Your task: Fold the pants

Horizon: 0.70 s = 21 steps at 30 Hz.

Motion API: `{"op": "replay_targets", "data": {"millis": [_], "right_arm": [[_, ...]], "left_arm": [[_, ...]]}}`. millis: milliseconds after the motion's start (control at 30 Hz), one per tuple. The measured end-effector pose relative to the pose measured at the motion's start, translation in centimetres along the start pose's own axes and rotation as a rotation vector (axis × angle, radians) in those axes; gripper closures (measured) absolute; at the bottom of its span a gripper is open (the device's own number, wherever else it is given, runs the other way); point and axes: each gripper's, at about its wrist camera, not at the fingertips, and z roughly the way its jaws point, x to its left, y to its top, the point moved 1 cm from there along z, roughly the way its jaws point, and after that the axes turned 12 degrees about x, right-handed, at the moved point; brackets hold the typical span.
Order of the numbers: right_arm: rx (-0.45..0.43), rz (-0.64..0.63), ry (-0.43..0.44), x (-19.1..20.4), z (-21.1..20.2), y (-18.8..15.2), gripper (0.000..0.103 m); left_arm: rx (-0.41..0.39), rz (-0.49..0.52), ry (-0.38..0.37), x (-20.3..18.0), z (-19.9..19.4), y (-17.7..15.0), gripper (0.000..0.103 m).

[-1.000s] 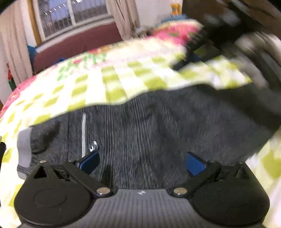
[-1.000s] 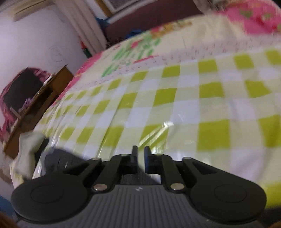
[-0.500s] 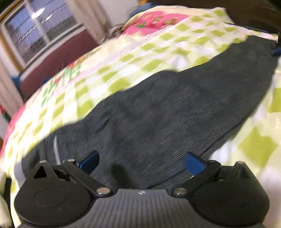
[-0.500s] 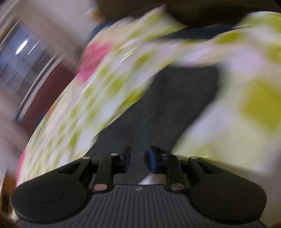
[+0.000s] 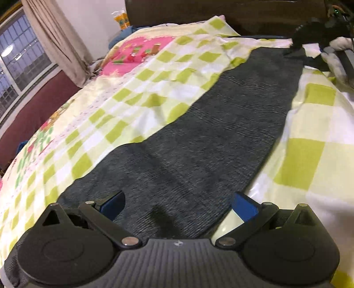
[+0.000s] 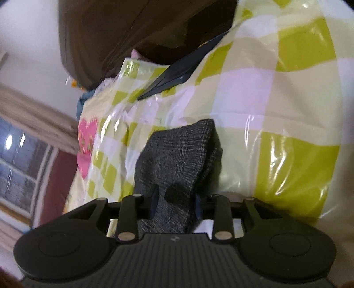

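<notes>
Dark grey knit pants point(image 5: 221, 133) lie stretched out lengthwise on a green and white checked bed cover point(image 5: 154, 88). My left gripper point(image 5: 179, 205) is open, its blue pads wide apart just above the near end of the pants. In the right wrist view, my right gripper point(image 6: 176, 205) has its fingers partly closed around the cuff end of the pants point(image 6: 177, 159), with the fabric bunched between the pads. The right gripper also shows in the left wrist view point(image 5: 318, 37) at the far end of the pants.
A dark wooden headboard point(image 5: 221, 11) stands behind the bed. A window point(image 5: 20, 57) with a beige curtain point(image 5: 55, 39) is on the left. A dark flat object point(image 6: 177, 75) lies on the cover near the headboard. Pink flowered fabric point(image 5: 141, 48) lies at the back.
My right gripper swung from bare bed cover to the far cuff of the pants and opened around it. My left gripper turned to look along the pants, still open.
</notes>
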Motion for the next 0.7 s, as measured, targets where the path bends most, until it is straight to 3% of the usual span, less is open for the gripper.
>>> {"op": "replay_targets", "data": {"millis": [100,200,300,433,533,633,667,700], "right_arm": [[-0.018,0.005,0.037,0.2,-0.5,0.0,0.077],[-0.049,0.023,0.006,-0.4,-0.2,0.7,0.096],[-0.050,0.091,0.069,-1.0,-0.2,1.6,0.096],[-0.069,0.034,-0.004,-0.9,-0.1,1.0,0.096],[-0.048,0.016,0.008,-0.7,0.2,0.9,0.088],[-0.015,-0.095,0.025,1.3,1.3,0.8,0.047],[-0.004,-0.135,-0.011,2.1,1.6,0.8,0.058],[0.011,-0.153,-0.060,3.0,1.8,0.8,0.075]], "left_arm": [[-0.005,0.014,-0.015,-0.6,-0.2,0.3,0.000],[-0.019,0.016,-0.018,-0.9,-0.4,0.9,0.000],[-0.029,0.026,-0.009,-1.3,-0.3,1.6,0.000],[-0.030,0.029,-0.012,-1.4,-0.3,1.5,0.000],[-0.038,0.017,-0.022,-1.4,0.0,1.1,0.000],[-0.047,-0.006,-0.044,-1.0,0.5,0.6,0.000],[-0.036,-0.007,-0.049,-0.9,1.0,0.3,0.000],[-0.007,-0.006,-0.056,-0.8,1.7,0.1,0.000]]}}
